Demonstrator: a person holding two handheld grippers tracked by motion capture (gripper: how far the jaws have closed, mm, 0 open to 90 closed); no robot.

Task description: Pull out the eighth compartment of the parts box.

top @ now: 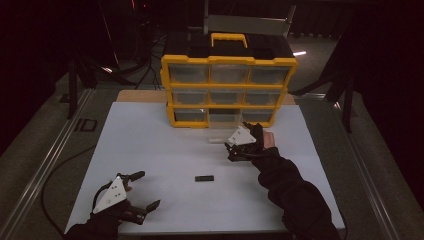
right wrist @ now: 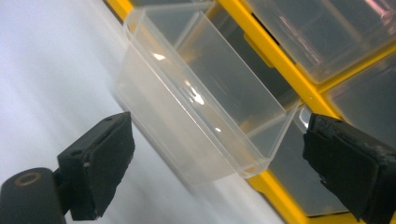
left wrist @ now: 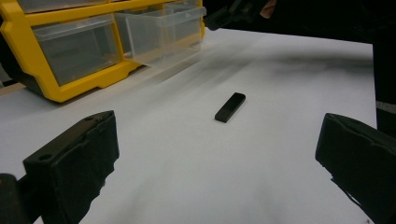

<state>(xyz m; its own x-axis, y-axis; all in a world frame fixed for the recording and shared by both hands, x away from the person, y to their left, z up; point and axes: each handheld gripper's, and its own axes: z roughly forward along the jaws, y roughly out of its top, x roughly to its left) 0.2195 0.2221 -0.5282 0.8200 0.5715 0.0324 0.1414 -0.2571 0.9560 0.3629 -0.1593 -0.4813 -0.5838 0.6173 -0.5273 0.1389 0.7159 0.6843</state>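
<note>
The room around my worktop (top: 150,150) is very dark, so I cannot make out much past its edges. The back of the yellow box (top: 229,90) fades into the dark too. I cannot tell if anything is inside its drawers; they look see-through and cloudy. My right sleeve (top: 295,195) is cut off at the bottom of the high view, and my left hand is mostly cut off there as well.

I count nine drawer places in the box, three rows of three. One drawer (right wrist: 196,102) in the bottom row, the middle one, is pulled out onto the worktop. It looks empty, but its far end is blurry. I count one small black bar (top: 204,178). It lies flat on the worktop, by itself, near the middle, well apart from the box and touching nothing else.

I have two grippers. My left hand-held gripper (top: 141,191) is low at the near left part of the worktop, jaws spread wide, holding nothing. The bar (left wrist: 230,107) sits ahead of it, between its jaws in the left gripper view but farther off. My right hand-held gripper (top: 234,150) is just in front of the pulled-out drawer, jaws wide apart too, holding nothing.
</note>
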